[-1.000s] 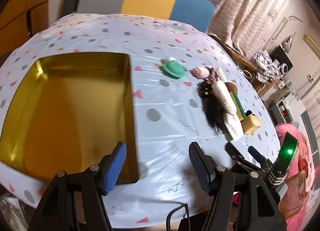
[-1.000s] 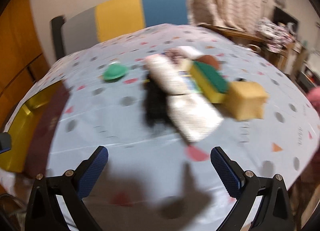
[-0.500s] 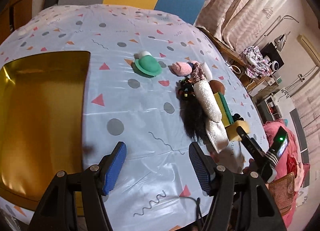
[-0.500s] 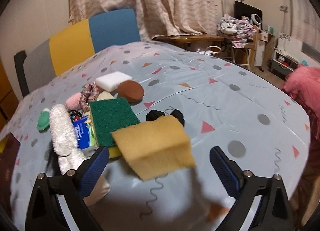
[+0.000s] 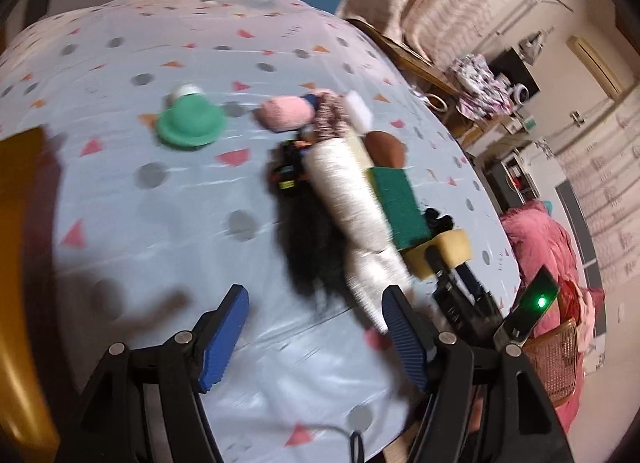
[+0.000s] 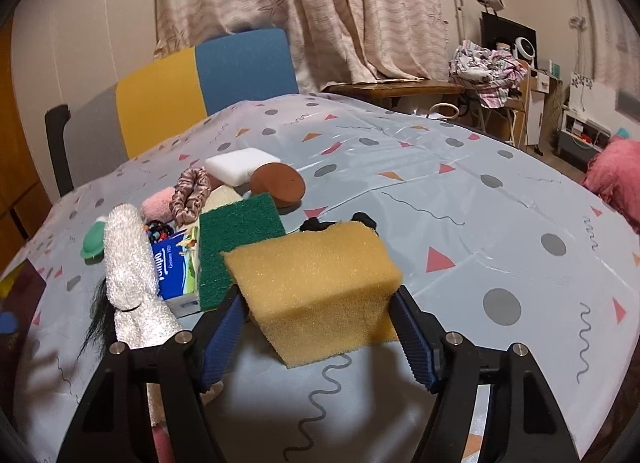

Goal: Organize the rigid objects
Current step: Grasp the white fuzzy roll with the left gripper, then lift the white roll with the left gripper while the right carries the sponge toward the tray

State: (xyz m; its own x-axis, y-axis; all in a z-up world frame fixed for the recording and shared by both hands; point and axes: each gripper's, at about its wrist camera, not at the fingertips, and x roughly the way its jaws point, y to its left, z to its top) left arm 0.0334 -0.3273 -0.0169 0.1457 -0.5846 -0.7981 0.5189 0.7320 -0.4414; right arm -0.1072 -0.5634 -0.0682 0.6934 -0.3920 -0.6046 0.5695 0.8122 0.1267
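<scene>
Left wrist view, change: the gold tray (image 5: 16,263), half the frame a second ago, is now a sliver at the left edge; the camera has swung toward the pile and the picture is blurred

Left wrist view, left gripper (image 5: 314,337): spread wide, nothing between its blue pads, hovering over the tablecloth (image 5: 160,231) just short of the black hair tuft (image 5: 310,239)

Left wrist view, count: one green cap (image 5: 188,125); one pink puff (image 5: 286,113); one white towel roll (image 5: 348,195); smaller pieces possibly hidden by blur

Right wrist view, change: the right gripper (image 6: 316,337), well back from the pile a second ago, has closed in on the yellow sponge (image 6: 316,283); its pads sit against both flanks, so it appears to be pinching it, sponge resting on the table

Right wrist view, meaning: first pick under way; the tray likely receives it; nothing sorted yet

Right wrist view, count: one green scouring pad (image 6: 236,247); one tissue pack (image 6: 174,269); one brown disc (image 6: 278,183); one white block (image 6: 238,165); one scrunchie (image 6: 190,193)
</scene>
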